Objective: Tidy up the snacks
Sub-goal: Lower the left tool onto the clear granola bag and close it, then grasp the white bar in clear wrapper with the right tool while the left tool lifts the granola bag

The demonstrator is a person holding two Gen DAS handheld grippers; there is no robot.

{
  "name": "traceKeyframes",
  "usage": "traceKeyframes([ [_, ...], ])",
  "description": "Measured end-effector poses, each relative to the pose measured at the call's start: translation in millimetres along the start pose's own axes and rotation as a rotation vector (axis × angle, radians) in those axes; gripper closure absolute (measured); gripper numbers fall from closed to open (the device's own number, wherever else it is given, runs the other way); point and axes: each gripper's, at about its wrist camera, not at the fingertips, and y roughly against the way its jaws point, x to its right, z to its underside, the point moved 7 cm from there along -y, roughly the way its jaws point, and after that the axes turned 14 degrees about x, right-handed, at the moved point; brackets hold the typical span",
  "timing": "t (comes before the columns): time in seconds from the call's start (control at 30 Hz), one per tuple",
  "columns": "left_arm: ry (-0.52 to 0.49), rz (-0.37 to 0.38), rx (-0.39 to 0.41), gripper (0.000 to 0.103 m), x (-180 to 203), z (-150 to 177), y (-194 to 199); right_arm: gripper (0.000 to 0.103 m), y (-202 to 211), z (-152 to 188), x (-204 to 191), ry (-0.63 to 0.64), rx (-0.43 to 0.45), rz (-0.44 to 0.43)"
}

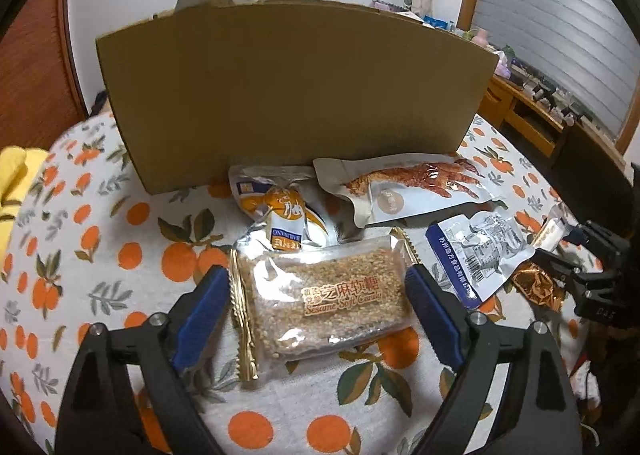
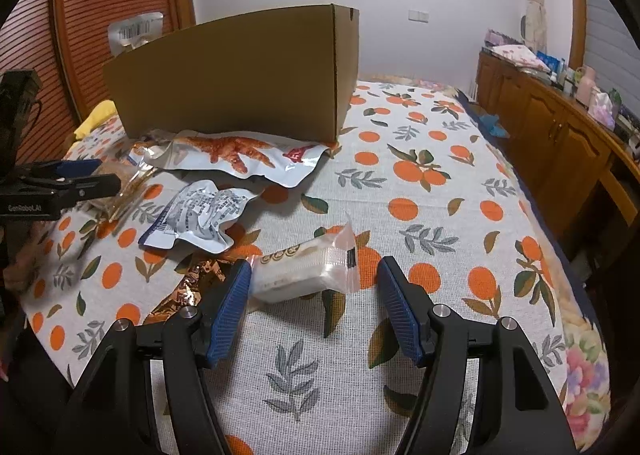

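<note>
Even indoor light, soft shadows; glare on foil wrappers; strong fisheye bending, dark vignetted corners; slight softness.

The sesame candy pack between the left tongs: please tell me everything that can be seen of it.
The sesame candy pack is a clear plastic wrapper with gold serrated end seals, filled with a tan sesame-covered block. A red and gold label reads "Sesame Soft Candy". It lies flat on the orange-patterned cloth, between the open left tongs, whose blue pads stand beside its ends without pressing on it. Its far edge overlaps an orange and white snack bag.
</note>
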Motion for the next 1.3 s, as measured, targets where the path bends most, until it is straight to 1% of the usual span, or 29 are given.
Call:
traceKeyframes([
  [0.1, 0.04, 0.0, 0.005, 0.013, -5.1, -0.5, 1.7, 0.036, 0.9, -0.7, 0.0, -0.004, 0.005, -0.003],
  [0.3, 0.058, 0.015, 0.011, 0.013, -4.8, -4.0, 5.5, 0.036, 0.9, -0.8, 0.4, 0.0, 0.008, -0.002],
  [0.43, 0.034, 0.012, -0.01, 0.013, 3.8, -1.8, 0.1, 0.036, 0.5, -1.2, 0.0, -0.001, 0.009, -0.002],
  [0.67, -0.005, 0.01, -0.013, 0.013, 15.1, -2.7, -5.2, 0.036, 0.1, -1.1, -0.2, 0.004, 0.009, 0.001],
  [0.83, -0.002, 0.027, -0.025, 0.012, 22.2, -0.6, -11.5, 0.036, 0.5, -0.8, -0.2, 0.002, 0.011, 0.0],
  [0.93, -0.039, 0.029, -0.033, 0.011, 28.8, 1.8, -14.1, 0.036, 1.0, 0.0, 0.1, 0.004, 0.01, 0.001],
  [1.0, -0.067, 0.029, -0.027, 0.014, 33.0, 2.1, -13.2, 0.036, 1.1, 0.0, -0.1, 0.004, 0.011, 0.0],
  [1.1, -0.08, 0.042, -0.009, 0.022, 37.0, 1.6, -9.4, 0.036, 0.9, -0.2, -0.3, 0.004, 0.011, 0.0],
  [1.17, -0.076, 0.056, 0.006, 0.032, 38.8, 0.3, -6.6, 0.036, 0.7, -0.3, -0.4, 0.004, 0.011, 0.0],
  [1.2, -0.075, 0.057, 0.011, 0.036, 39.2, -0.2, -5.1, 0.036, 0.9, -0.3, -0.3, 0.005, 0.011, 0.0],
  [1.27, -0.082, 0.061, 0.029, 0.05, 40.8, -0.9, -1.3, 0.036, 0.2, -0.9, -0.3, 0.004, 0.011, 0.0],
  [1.3, -0.082, 0.064, 0.035, 0.054, 41.7, -1.5, 0.3, 0.036, 0.6, -0.6, -0.4, 0.004, 0.011, 0.0],
])
